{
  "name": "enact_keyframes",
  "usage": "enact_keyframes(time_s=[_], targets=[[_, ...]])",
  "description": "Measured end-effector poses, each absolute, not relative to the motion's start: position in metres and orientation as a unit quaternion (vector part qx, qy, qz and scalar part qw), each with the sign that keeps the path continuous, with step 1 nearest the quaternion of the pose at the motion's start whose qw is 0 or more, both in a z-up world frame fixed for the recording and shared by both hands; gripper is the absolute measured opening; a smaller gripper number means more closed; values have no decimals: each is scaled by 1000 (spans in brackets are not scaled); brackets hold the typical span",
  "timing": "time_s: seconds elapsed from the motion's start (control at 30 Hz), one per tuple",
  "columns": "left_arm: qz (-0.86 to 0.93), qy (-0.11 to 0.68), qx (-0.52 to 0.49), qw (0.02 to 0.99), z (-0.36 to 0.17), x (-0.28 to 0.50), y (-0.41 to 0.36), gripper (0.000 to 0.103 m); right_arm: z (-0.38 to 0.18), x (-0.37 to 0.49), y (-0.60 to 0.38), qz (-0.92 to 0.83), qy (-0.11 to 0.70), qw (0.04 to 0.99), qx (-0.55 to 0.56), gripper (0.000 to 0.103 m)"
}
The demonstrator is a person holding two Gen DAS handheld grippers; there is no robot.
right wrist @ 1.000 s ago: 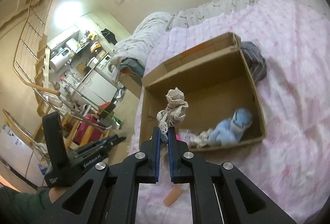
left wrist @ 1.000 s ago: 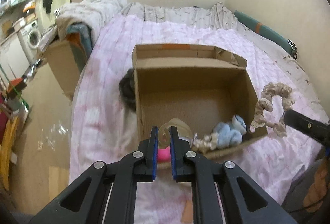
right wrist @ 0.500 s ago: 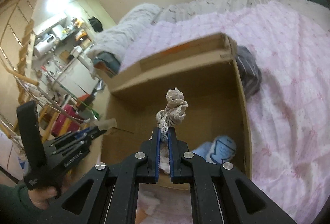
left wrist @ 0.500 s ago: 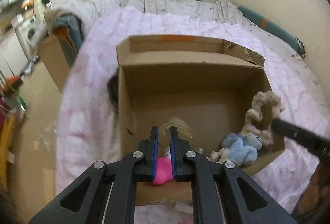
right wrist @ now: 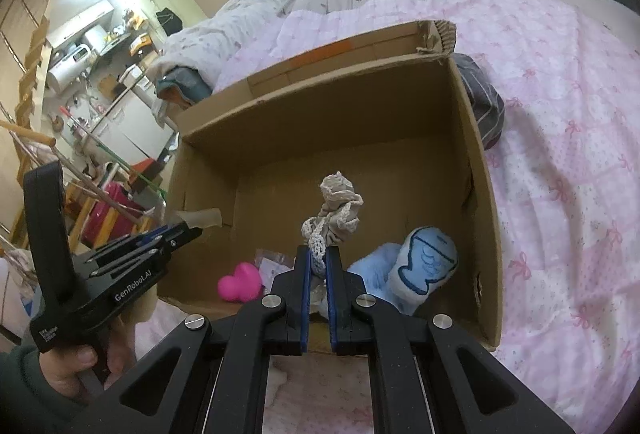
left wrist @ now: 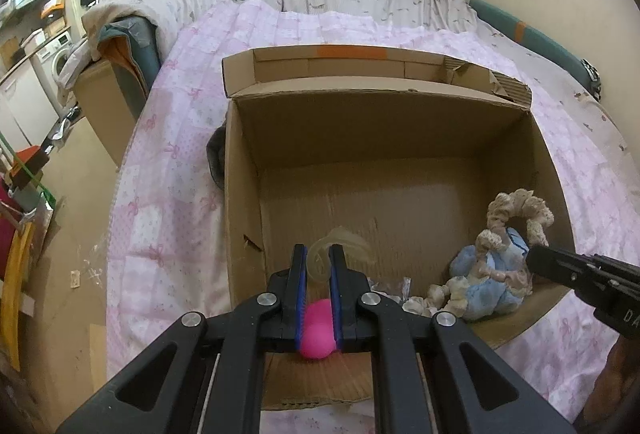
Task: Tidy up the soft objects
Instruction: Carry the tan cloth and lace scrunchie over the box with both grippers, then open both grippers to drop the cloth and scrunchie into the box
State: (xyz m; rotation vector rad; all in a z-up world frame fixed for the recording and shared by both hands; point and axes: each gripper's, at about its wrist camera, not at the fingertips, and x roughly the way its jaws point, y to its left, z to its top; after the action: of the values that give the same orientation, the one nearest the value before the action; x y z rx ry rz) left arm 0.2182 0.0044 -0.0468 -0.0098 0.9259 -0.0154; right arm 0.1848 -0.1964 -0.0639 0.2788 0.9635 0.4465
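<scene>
Pink heart [left wrist: 317, 330] half hidden behind left jaws.

There is one cardboard box [left wrist: 400, 122] in front of both tools. Inside it there is one pink heart toy [right wrist: 239, 282], one blue plush toy [right wrist: 424, 268], and one small pile of cream lace [left wrist: 440, 296] near the tools. There are two grippers. The left gripper [left wrist: 318, 262] pinches one see-through soft ring [left wrist: 340, 240]. The right gripper [right wrist: 318, 260] pinches one lace scrunchie [right wrist: 338, 210]. One dark striped cloth [right wrist: 482, 102] sits behind the box
</scene>
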Motion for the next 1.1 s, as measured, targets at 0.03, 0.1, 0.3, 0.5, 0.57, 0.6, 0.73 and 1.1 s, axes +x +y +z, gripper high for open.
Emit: enact_keyframes(time_s=[0.03, 0.1, 0.3, 0.5, 0.57, 0.6, 0.73, 1.1], targets=[[-9, 447, -6, 895, -47, 218, 4, 10, -64, 185, -196, 213, 459, 853, 131, 9], [-13, 450, -6, 893, -48, 217, 3, 10, -65, 185, -195, 214, 460, 852, 130, 9], [-22, 451, 0, 893, -48, 215, -1, 10, -67, 187, -194, 213, 465, 850, 127, 9], [-25, 456, 0, 889, -51, 213, -3, 10, -68, 190, -190, 212, 468, 849, 124, 9], [-28, 458, 6, 888, -52, 213, -5, 12, -67, 191, -189, 213, 468, 849, 125, 9], [-31, 459, 8, 888, -52, 212, -6, 14, -67, 191, -189, 213, 468, 848, 126, 9], [-39, 460, 19, 887, -53, 209, -12, 19, -67, 191, -188, 215, 469, 847, 126, 9], [-29, 436, 8, 899, -40, 205, -9, 69, -62, 188, -191, 212, 444, 858, 149, 77]])
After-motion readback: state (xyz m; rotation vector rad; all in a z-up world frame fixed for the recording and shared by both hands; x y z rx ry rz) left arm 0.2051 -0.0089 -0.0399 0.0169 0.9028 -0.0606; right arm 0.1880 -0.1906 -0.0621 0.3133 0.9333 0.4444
